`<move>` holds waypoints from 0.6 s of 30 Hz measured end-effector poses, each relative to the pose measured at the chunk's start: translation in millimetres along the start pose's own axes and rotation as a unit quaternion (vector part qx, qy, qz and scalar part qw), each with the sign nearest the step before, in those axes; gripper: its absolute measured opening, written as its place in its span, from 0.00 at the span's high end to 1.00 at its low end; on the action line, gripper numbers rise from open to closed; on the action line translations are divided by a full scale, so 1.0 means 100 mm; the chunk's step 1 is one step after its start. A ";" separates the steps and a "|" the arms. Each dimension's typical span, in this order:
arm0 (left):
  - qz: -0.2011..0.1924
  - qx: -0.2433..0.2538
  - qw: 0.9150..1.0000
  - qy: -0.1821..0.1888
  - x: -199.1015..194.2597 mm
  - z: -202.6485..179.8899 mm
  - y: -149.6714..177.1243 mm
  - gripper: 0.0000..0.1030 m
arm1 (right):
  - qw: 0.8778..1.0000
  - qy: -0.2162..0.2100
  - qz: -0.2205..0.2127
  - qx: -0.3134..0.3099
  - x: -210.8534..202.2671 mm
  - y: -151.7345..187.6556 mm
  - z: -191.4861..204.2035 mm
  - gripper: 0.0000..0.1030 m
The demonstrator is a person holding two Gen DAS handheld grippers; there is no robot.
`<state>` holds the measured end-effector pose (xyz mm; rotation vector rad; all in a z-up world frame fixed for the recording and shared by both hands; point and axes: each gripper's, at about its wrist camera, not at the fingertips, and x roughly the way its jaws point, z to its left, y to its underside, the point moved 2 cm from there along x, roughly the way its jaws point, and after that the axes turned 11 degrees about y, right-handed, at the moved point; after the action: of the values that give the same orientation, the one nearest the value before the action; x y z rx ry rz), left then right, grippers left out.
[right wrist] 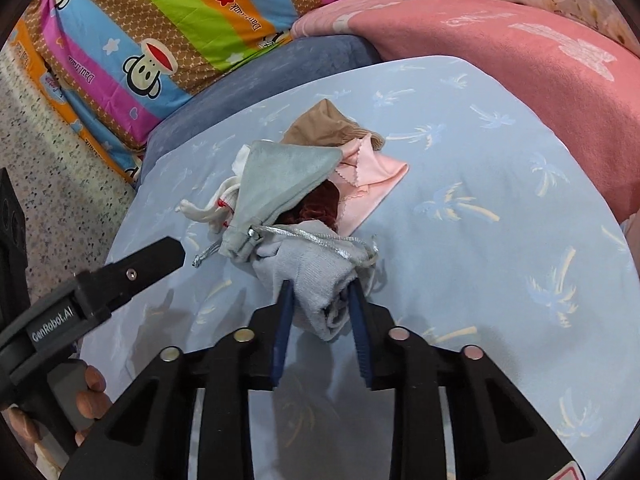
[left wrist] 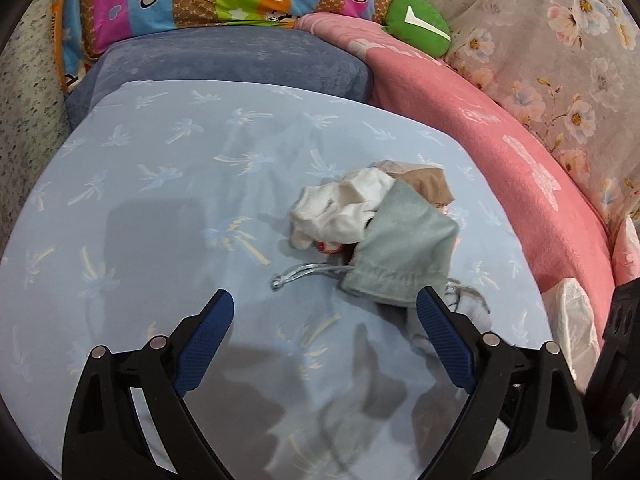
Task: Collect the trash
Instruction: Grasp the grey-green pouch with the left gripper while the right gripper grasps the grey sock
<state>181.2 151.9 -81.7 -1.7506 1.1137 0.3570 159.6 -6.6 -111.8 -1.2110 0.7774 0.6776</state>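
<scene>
Right hand-held gripper (right wrist: 320, 304): blue pads pinched on a pale grey knitted sock (right wrist: 320, 276), nearest piece of the heap.
Left hand-held gripper (left wrist: 325, 312): jaws spread wide, nothing between them, hovering above the bed just beside the heap.
Heap: mint velvet drawstring pouch (right wrist: 280, 176), white cloth (left wrist: 340, 204), pink cloth (right wrist: 376, 176), brown cloth (right wrist: 328, 124) behind.
Bed: light blue palm-print sheet (right wrist: 480, 240), heap toward its far edge.

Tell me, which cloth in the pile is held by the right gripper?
The grey knit cloth, at the near end of the pile. The right gripper pinches it; the teal pouch, pink cloth and brown cloth lie free.
</scene>
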 end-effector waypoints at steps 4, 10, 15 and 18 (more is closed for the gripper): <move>0.007 0.011 1.000 0.022 0.13 -0.17 -0.02 0.14 | 1.000 -0.001 -0.003 0.012 -0.07 -0.01 -0.09 0.83; 0.031 0.011 0.999 0.028 0.43 -0.33 -0.02 0.18 | 1.000 -0.001 0.000 0.021 -0.08 0.02 -0.21 0.83; 0.053 -0.001 0.998 0.016 0.59 -0.27 -0.01 0.38 | 1.000 0.002 -0.004 0.022 -0.12 0.07 -0.25 0.83; 0.057 0.003 0.998 0.006 0.60 -0.26 0.03 0.56 | 1.000 0.004 -0.007 0.029 -0.15 0.08 -0.31 0.83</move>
<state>204.8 98.1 -111.5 -1.6905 1.2255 0.4124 139.6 -35.3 -109.4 -1.1666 0.7897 0.6361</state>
